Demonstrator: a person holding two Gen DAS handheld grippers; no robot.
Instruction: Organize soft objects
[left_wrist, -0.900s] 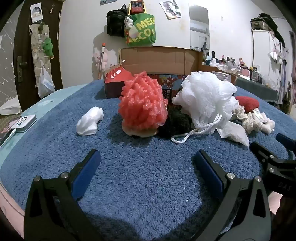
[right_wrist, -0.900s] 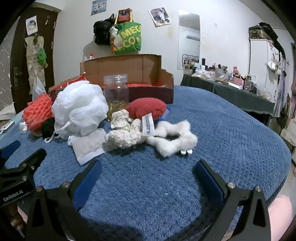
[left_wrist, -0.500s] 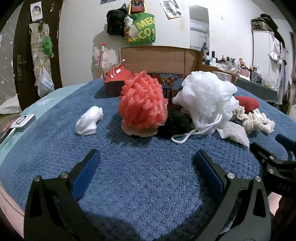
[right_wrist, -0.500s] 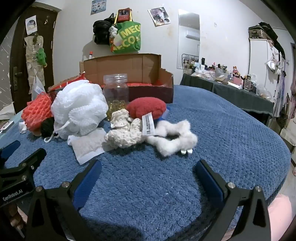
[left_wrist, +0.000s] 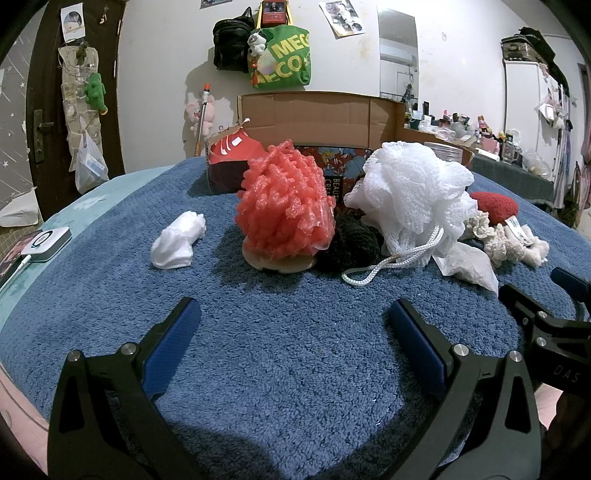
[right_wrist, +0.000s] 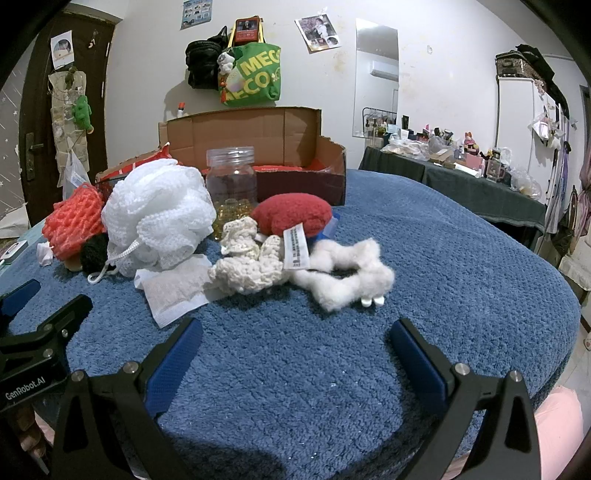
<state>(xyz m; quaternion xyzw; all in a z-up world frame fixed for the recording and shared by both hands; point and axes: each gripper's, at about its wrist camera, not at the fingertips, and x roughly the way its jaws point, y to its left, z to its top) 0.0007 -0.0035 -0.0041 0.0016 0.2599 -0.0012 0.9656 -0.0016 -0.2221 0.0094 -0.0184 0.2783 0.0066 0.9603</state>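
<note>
left gripper (left_wrist: 293, 325) jaws wide, empty, short of coral puff (left_wrist: 286, 206) | right gripper (right_wrist: 295, 343) jaws wide, empty | only left view: white wad (left_wrist: 177, 242) left of coral puff | only right view: jar (right_wrist: 231, 181), fluffy scrunchie (right_wrist: 347, 273), right of white loofah (right_wrist: 159, 218)

Coral puff (left_wrist: 284, 206), white puff (left_wrist: 410, 195), blue blanket (left_wrist: 280, 354)

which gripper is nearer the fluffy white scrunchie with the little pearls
Right. The right gripper points almost straight at the fluffy white scrunchie, which lies just ahead of its open jaws. The left gripper is further off, with the scrunchie far to its right.
</note>
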